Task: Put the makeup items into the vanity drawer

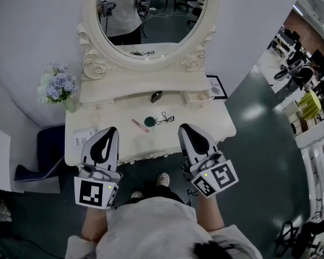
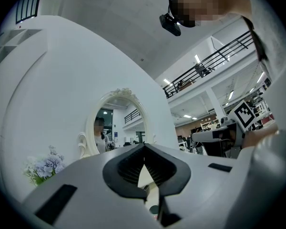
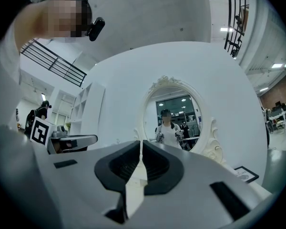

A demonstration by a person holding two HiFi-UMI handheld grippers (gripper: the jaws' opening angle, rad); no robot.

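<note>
A bunch of pale blue flowers (image 1: 58,85) stands at the far left corner of the vanity, and just in front of it a white card (image 1: 86,136) lies flat on the cream tabletop (image 1: 208,124). The left gripper (image 1: 108,134) hangs over that near left part of the tabletop, partly above the card; in the left gripper view its jaws meet at the tip with nothing between them, so it is clenched and empty. Just right of it, near the middle of the tabletop, three makeup items lie close together: a pink stick (image 1: 139,125) set at a slant, a green round compact (image 1: 150,122) almost touching its far end, and a black eyelash curler (image 1: 164,117) beside the compact. Behind them, on the raised shelf (image 1: 124,93) under the oval mirror (image 1: 167,20), sits a small dark object (image 1: 156,96) that I cannot make out. The mirror shows the person standing with both grippers raised. The right gripper (image 1: 187,129) hovers over the near right part of the tabletop, just right of the curler and touching nothing; its jaws too are closed together and hold nothing. Beyond it, at the right end of the shelf, a small drawer (image 1: 197,96) looks pulled out, well apart from the three items. A framed picture (image 1: 216,87) leans at the far right.
</note>
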